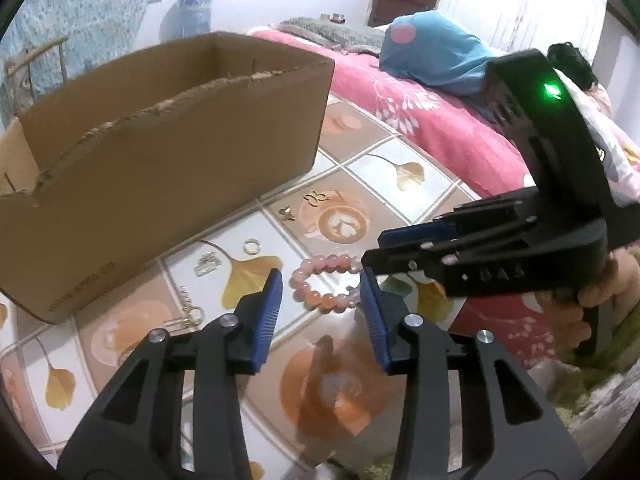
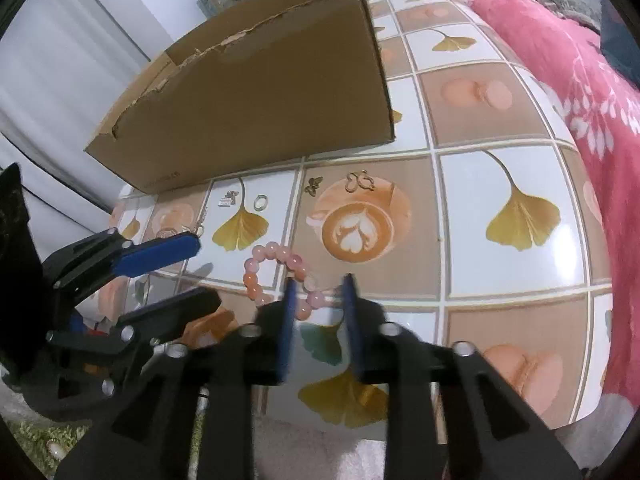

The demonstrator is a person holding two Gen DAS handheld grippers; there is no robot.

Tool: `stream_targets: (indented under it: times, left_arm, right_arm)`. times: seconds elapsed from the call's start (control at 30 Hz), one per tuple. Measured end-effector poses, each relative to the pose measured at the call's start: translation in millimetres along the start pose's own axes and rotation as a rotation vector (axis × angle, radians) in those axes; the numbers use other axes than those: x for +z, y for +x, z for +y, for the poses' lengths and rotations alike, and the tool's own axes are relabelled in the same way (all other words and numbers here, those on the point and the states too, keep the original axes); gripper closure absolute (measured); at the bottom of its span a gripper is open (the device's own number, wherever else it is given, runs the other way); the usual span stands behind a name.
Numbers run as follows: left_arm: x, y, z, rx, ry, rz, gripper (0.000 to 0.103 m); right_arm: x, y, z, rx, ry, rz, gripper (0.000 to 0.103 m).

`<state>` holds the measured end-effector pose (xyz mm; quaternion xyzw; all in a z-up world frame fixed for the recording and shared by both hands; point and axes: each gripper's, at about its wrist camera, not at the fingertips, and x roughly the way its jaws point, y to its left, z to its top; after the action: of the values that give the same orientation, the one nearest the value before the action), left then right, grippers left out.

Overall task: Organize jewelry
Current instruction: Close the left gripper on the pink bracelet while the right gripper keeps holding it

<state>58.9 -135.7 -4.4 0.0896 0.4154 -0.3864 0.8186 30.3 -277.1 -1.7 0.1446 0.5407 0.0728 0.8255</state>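
Now both grippers tilt down over the bracelet on the tiled table. Left gripper hangs with jaws apart, nothing between them. Right gripper has jaws parted, straddling the bracelet's near beads. Box stands behind; pink bedding lies beyond the table.

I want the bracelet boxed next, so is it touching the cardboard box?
Apart. The right wrist view shows bare tiles between the bracelet and the cardboard box.

Left gripper open near pink bead bracelet; cardboard box beyond.
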Motion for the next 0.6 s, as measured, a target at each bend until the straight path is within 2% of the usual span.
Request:
stream_targets:
  times: [0.2, 0.47, 0.6]
  left_arm:
    - [8, 18, 0, 0.019, -0.032, 0.062, 0.077]
    - [5, 34, 8, 0.046, -0.094, 0.148, 0.086]
    - [4, 35, 11, 0.035, -0.114, 0.149, 0.088]
  right_arm:
    - [-5, -5, -3, 0.018, -0.017, -0.007, 0.074]
    - [-5, -7, 4, -0.002, -0.078, -0.024, 0.074]
    - [-4, -3, 7, -0.016, -0.098, -0.023, 0.074]
